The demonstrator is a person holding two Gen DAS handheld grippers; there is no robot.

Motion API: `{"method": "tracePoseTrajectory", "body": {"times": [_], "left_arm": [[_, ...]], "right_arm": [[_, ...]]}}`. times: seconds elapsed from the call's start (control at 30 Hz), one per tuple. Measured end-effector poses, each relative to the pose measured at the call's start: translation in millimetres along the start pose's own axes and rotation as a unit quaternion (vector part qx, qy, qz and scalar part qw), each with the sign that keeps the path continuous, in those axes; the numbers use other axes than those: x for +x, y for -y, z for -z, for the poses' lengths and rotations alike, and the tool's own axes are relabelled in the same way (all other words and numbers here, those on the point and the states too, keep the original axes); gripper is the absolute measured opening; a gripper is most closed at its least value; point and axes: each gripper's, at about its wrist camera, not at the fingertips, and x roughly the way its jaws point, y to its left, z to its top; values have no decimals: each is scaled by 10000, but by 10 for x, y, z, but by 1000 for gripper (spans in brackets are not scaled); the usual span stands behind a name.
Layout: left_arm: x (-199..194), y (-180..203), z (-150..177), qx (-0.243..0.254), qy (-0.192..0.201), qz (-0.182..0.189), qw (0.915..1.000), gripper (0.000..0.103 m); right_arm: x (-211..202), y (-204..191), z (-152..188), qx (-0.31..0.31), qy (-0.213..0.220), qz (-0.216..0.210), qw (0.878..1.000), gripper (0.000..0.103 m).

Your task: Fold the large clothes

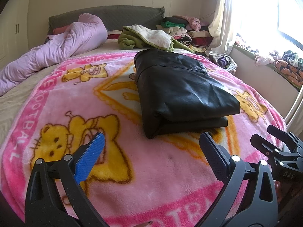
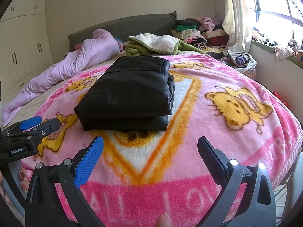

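Note:
A black leather garment (image 1: pixel 181 92) lies folded into a thick rectangular stack on the pink cartoon blanket (image 1: pixel 132 170). It also shows in the right wrist view (image 2: pixel 130 94). My left gripper (image 1: pixel 151 143) is open and empty, held above the blanket just short of the stack's near edge. My right gripper (image 2: pixel 150 145) is open and empty, also just short of the stack. The right gripper shows at the right edge of the left wrist view (image 1: pixel 265 134). The left gripper shows at the left edge of the right wrist view (image 2: pixel 42 122).
A green and white fleece garment (image 1: pixel 149 37) lies behind the stack. A crumpled lilac duvet (image 1: pixel 56 47) lies at the left. Piles of folded clothes (image 1: pixel 181 28) sit by the grey headboard (image 1: pixel 106 17). A curtain (image 1: pixel 221 19) and cluttered window sill (image 1: pixel 280 62) are at the right.

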Motion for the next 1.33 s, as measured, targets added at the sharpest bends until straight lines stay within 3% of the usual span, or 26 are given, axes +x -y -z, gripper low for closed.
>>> {"method": "tracePoseTrajectory", "body": {"times": [0.83,0.97,1.07,1.13,1.23,1.27,1.33], "left_arm": [[0,-38,9,49,-65,-175,9998,94],[30,-103,17,34,-133,-285,9995,94],[30,-252,-8,-138,-161,-390,9990,94],[-18,-382,-59,-239,-51,-715,9971,94],[-112,-934,-215,-524,19,-1059,9930,94],[-149,-1264,-273,-604,33,-1293,9898,94],[-188,-1942,-341,-688,-15,-2024,9769,94]], "right_arm": [[-1,34,24,-7,-8,73,10000,99],[-33,146,41,171,48,243,9995,99],[-128,488,68,629,160,757,9950,99],[-253,898,99,985,251,1371,9853,99],[-454,1759,216,1571,269,2392,9578,99],[-514,2074,278,1752,251,2721,9458,99],[-655,2945,487,2306,-41,3644,9022,99]]}}
